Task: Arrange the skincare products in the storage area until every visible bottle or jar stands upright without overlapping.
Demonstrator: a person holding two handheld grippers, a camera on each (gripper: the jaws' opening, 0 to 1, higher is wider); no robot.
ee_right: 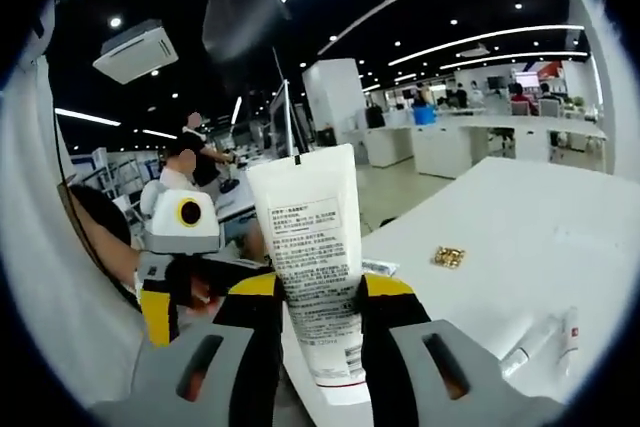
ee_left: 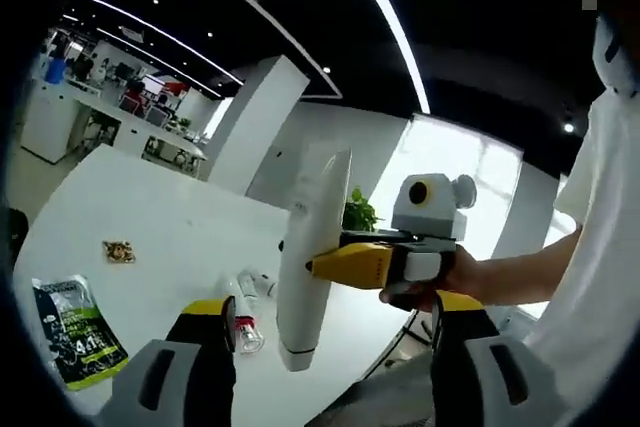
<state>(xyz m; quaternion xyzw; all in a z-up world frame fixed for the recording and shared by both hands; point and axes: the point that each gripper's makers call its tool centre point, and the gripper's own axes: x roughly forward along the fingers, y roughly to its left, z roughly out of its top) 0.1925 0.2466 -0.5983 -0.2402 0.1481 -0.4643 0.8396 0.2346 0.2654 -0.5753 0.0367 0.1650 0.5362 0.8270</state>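
Note:
A white squeeze tube (ee_right: 313,247) with printed text stands cap-down between my right gripper's (ee_right: 320,292) jaws, which are shut on it above the table edge. In the left gripper view the same tube (ee_left: 308,247) hangs in the air, pinched by the right gripper (ee_left: 332,265) coming in from the right in a person's hand. My left gripper (ee_left: 335,305) is open wide below and around the tube's lower end, apart from it. A small clear bottle with a red band (ee_left: 246,329) and two more small items (ee_left: 262,285) lie on the white table (ee_left: 150,207).
A green printed packet (ee_left: 72,332) lies near the table's near-left edge, and a small wrapped snack (ee_left: 118,251) sits further in. In the right gripper view the snack (ee_right: 448,256) and two slim tubes (ee_right: 548,339) lie on the table (ee_right: 520,207). A person in white stands close by.

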